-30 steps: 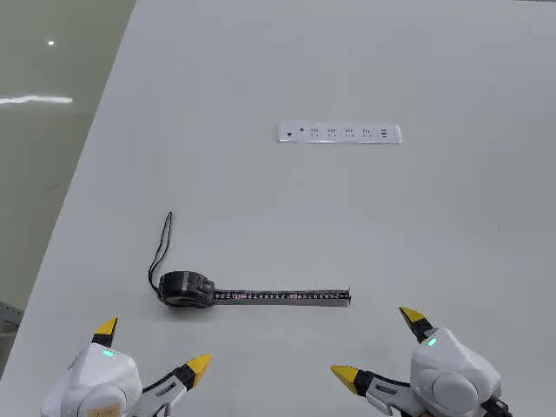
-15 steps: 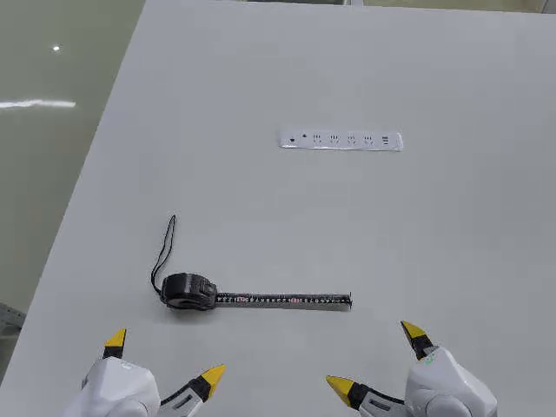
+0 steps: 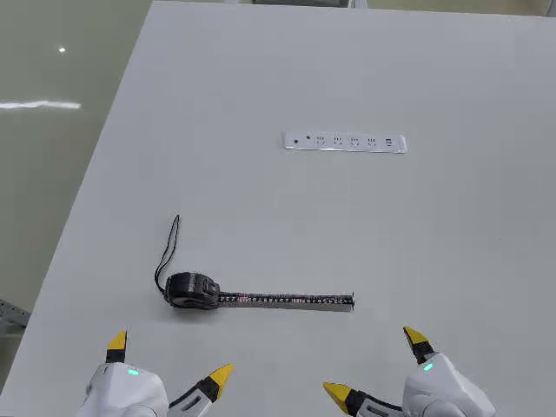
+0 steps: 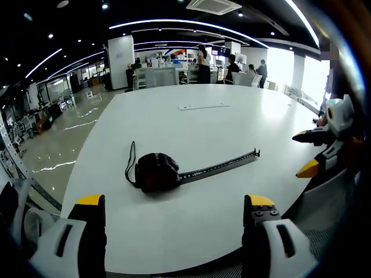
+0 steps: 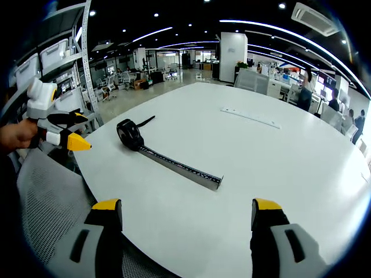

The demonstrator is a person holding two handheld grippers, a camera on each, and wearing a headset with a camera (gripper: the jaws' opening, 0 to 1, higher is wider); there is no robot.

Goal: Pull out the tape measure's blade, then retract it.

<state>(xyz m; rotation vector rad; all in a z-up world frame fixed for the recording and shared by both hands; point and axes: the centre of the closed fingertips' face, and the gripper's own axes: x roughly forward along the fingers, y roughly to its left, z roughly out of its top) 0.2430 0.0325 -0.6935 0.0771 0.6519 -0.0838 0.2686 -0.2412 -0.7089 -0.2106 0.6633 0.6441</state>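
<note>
Since 1.0 s ago: both grippers sit lower in the head view, drawn back toward the near edge; the whole frame has also shifted slightly, which is camera motion. The tape measure (image 3: 189, 290) keeps its place relative to the power strip, blade length unchanged. The black case lies on the white table (image 3: 365, 234), left of centre in the near part. Its blade (image 3: 287, 300) is extended flat along the tabletop to the right, ending at the hook (image 3: 351, 301). A thin black strap (image 3: 167, 252) loops from the left side of the case toward the far side, lying slack on the surface. Nothing touches the case, blade or strap. Left gripper (image 3: 168, 357): near the table's near edge, just nearer than the case, yellow-tipped jaws spread wide and holding nothing; in the left gripper view the case and blade lie between and beyond its two jaws. Right gripper (image 3: 374, 363): near edge, nearer than the blade's hook end and slightly to its right, jaws likewise spread wide, holding nothing. In the right gripper view a hand (image 5: 14, 134) grips the left gripper at the left. A white power strip (image 3: 344, 142) lies well beyond the tape, toward the far right. Glossy floor (image 3: 52, 174) to the left of the table.
</note>
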